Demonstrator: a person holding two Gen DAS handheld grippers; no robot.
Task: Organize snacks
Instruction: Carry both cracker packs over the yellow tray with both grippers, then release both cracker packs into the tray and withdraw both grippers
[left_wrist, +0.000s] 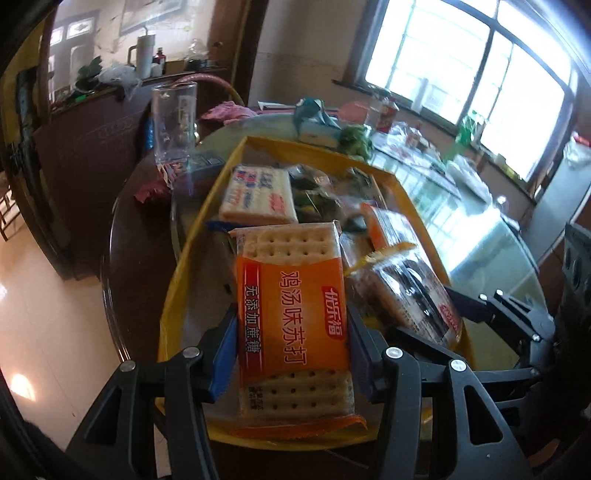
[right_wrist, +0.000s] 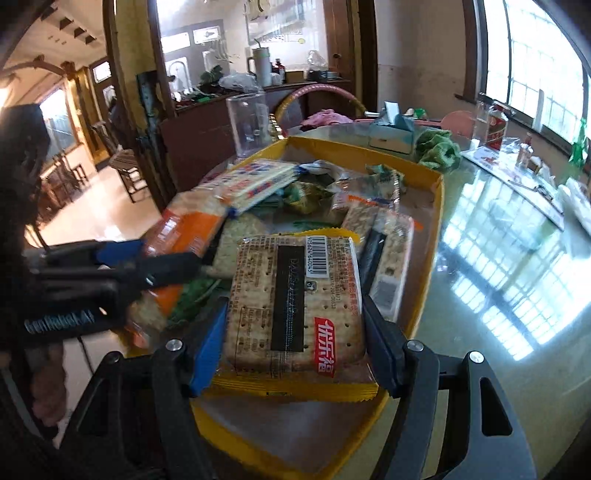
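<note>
Orange soda-cracker pack (left_wrist: 291, 314) clenched in our left tongs (left_wrist: 291, 354), brown cracker pack w/ barcode (right_wrist: 295, 299) in right tongs (right_wrist: 295, 339); we'd best lay both flat in yellow cardboard tray (right_wrist: 439, 206), side by side.

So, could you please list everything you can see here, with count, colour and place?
Orange cracker pack: one, orange, in left gripper over tray.
Yellow-edged cracker pack: one, tan, in right gripper.
Blue-and-white cracker pack: one, tray's far left.
Tray: one, yellow, on table, holding more snacks.
Clear cup: one, beyond tray.
Tissue box: one, teal, behind tray.
Green cloth: one, beside tissue box.
Glass table: one, reflective.
Left gripper: black, blue pads.
Right gripper: same.
</note>
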